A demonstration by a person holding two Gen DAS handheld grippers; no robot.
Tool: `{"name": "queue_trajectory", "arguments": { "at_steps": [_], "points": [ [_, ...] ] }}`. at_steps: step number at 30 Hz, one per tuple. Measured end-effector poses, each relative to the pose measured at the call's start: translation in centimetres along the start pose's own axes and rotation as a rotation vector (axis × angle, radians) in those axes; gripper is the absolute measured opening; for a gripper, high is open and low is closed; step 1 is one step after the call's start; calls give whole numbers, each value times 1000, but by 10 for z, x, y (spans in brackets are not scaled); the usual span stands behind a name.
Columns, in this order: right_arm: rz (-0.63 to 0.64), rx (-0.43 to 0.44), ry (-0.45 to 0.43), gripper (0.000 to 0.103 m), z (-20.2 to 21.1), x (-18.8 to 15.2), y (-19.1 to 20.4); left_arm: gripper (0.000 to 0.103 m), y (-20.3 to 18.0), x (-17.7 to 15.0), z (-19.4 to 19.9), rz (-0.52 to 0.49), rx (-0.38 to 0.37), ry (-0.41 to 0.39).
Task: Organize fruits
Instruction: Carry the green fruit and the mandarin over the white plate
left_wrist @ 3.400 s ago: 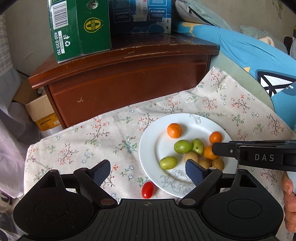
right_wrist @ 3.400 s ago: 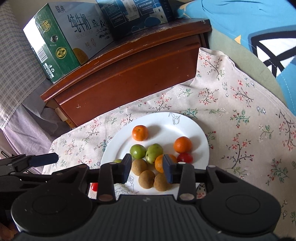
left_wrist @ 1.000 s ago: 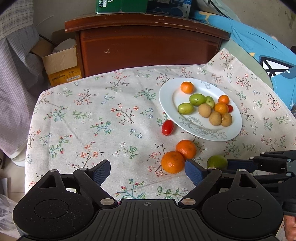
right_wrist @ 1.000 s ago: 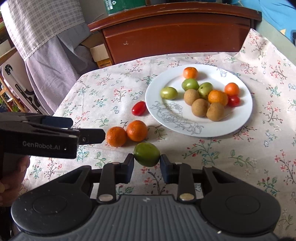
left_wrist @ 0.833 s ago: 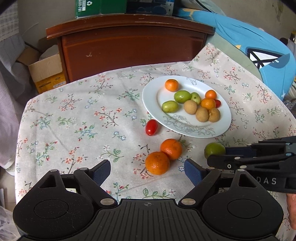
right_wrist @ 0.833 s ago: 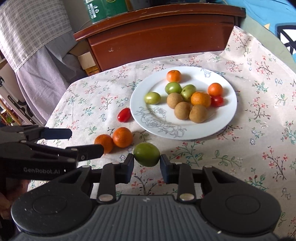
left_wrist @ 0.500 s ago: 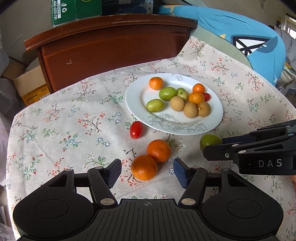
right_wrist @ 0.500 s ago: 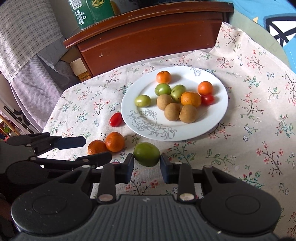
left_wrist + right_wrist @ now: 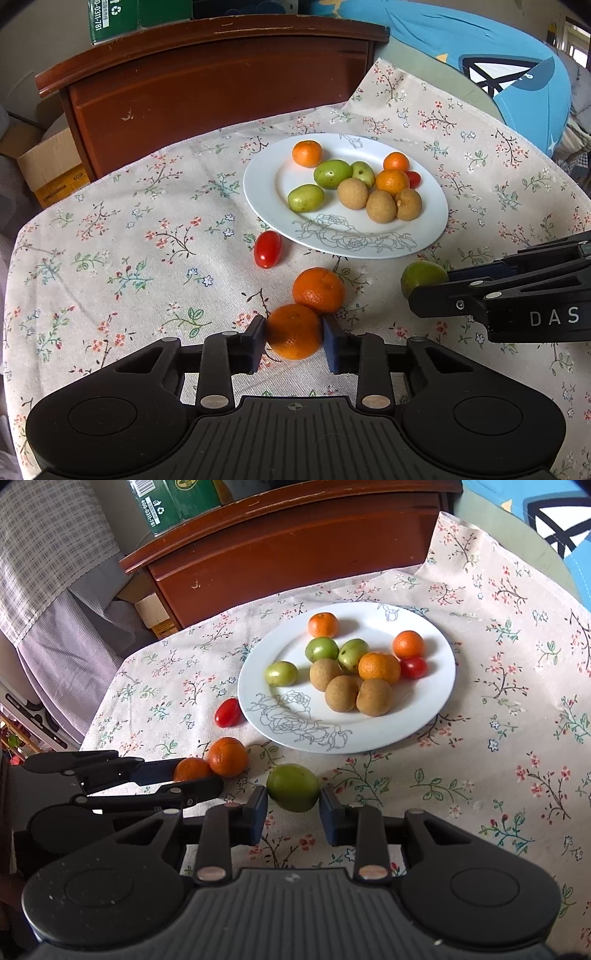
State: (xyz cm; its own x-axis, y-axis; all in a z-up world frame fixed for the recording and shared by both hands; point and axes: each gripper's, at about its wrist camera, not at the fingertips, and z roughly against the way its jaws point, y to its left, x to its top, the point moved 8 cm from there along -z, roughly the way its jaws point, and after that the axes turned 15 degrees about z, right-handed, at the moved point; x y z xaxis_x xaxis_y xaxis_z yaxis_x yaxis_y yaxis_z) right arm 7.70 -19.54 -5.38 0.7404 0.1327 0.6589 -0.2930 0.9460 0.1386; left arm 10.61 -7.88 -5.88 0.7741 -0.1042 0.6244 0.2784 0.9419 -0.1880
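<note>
Orange (image 9: pixel 294 331) sits pinched in the just-closing left gripper (image 9: pixel 294 341); right gripper (image 9: pixel 293 812) clamps green fruit (image 9: pixel 293 787).

Before you lies a cream tablecloth (image 9: pixel 155 236) printed with small red, blue and green flower sprigs. The plate (image 9: pixel 266 206), far and right of centre, is white with a grey line-drawn rose on its near rim. On it you see orange, green, tan-brown and one red fruit. Near the plate lie a glossy red tomato (image 9: pixel 267 249), two orange mandarins (image 9: pixel 317 290) and a green fruit (image 9: pixel 293 787). Your grippers are black with dark blue pads (image 9: pixel 334 343). The far cabinet (image 9: pixel 207 85) is reddish brown.
</note>
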Motion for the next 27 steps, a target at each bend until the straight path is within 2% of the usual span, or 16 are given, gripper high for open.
{"name": "queue_trajectory", "arguments": {
  "at_steps": [6, 15, 21, 27],
  "points": [
    [-7, 9, -17, 31, 3, 3, 0, 30, -2, 10, 16, 29, -8, -40],
    [-11, 32, -100, 31, 20, 23, -1, 30, -9, 33, 37, 55, -41, -109],
    [-27, 23, -175, 31, 35, 46, -14, 30, -12, 51, 41, 87, -74, -127],
    [-41, -22, -238, 31, 43, 68, -35, 30, -7, 74, 36, 144, -91, -139]
  ]
}}
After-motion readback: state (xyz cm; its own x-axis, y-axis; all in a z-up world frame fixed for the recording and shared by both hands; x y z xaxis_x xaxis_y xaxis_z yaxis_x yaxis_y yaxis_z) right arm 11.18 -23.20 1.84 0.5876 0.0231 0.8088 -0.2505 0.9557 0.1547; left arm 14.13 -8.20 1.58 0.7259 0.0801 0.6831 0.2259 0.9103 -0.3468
